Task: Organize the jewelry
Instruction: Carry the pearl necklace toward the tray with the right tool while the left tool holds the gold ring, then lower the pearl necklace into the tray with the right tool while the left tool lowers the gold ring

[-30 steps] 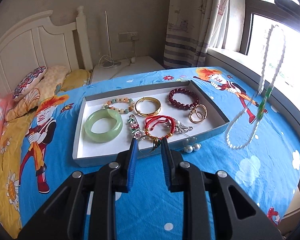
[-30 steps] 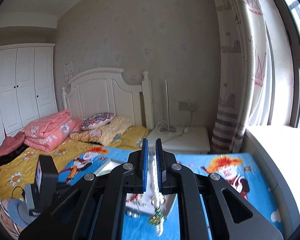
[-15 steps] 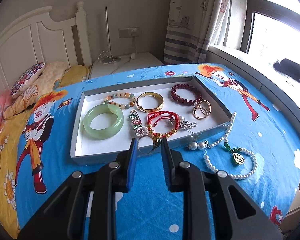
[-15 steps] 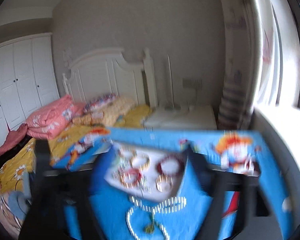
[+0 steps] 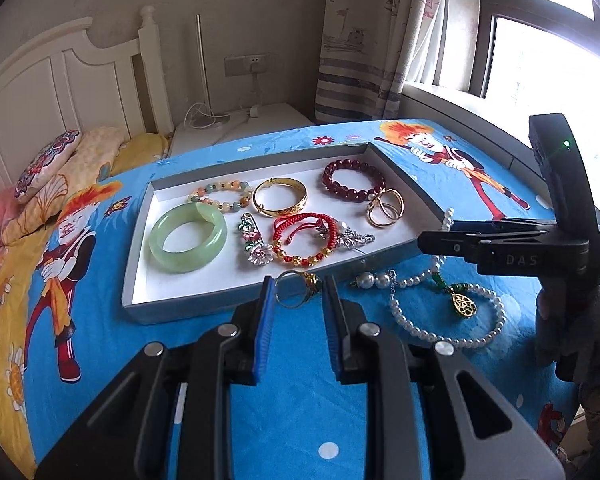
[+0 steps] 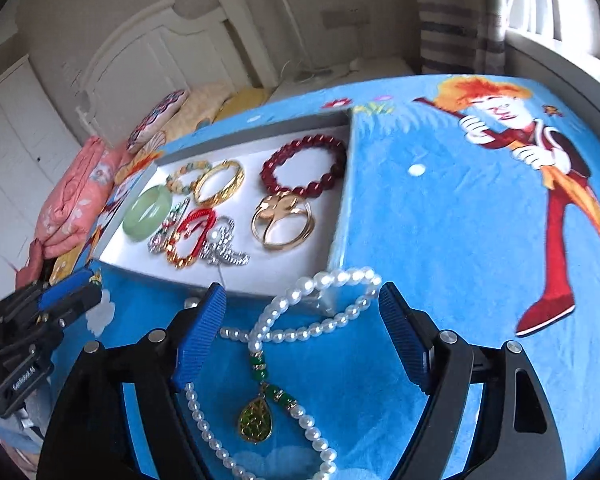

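My left gripper (image 5: 298,284) is shut on a gold ring with a green stone (image 5: 311,280), held just above the front wall of the white tray (image 5: 180,312). In the right wrist view it shows at the far left (image 6: 88,292). The tray (image 6: 342,200) holds a jade bangle (image 5: 158,246), a gold bangle (image 5: 300,200), a dark red bead bracelet (image 5: 332,176) and several other pieces. A pearl necklace with a green-gold pendant (image 5: 463,304) lies on the blue cloth, its top loop draped on the tray's near corner. My right gripper (image 6: 302,292) straddles the necklace (image 6: 260,364); its jaws are closing, pads clear of the pearls.
Two loose pearls (image 5: 374,280) lie by the tray's front wall. A gloved hand (image 5: 580,320) holds the right gripper (image 5: 424,242) near the table's right edge. Beyond the table are a bed with pillows (image 5: 48,160), a nightstand (image 5: 236,124) and a window sill.
The right gripper held the necklace high in the air; now the necklace lies on the cloth by the tray's corner. The gripper has opened and come down over it. The left gripper kept still.
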Motion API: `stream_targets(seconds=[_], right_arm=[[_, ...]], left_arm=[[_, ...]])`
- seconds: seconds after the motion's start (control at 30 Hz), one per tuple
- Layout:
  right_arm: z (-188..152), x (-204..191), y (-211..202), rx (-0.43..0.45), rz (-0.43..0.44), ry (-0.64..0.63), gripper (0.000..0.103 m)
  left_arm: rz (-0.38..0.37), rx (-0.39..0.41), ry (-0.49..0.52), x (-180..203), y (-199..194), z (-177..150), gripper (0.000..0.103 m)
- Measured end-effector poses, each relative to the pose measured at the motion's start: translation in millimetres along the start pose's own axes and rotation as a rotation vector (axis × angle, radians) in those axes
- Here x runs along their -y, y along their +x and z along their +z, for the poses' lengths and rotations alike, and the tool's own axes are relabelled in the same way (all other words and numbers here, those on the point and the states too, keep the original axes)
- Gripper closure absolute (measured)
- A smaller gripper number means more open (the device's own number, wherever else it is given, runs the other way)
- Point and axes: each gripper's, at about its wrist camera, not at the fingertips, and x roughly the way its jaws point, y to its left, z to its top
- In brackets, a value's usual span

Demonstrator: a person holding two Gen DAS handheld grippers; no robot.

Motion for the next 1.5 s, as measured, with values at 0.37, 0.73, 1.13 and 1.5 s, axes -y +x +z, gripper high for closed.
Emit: stream_targets(seconds=[0.37,0.73,1.13,1.5], right_arm=[[-38,-13,-41,0.058,-0.160,-0.139,0.093],[8,-58,-152,0.386,-0.112,-0.217,0.093],[53,-91,-190,0.507,-0.115,-0.302,0.093],[59,-111,-190,0.518,-0.089,-0.338,0.093]], left_arm=[[0.001,0.019,-0.027,-10,-9,3,0.080],[0.004,0.040,-0.028,-11,-16,11,0.080],[-0.122,-0.040,-0.040,-9,-8,-5,0.058],[-0.087,-0.136,0.112,28,35,-34,0.082]])
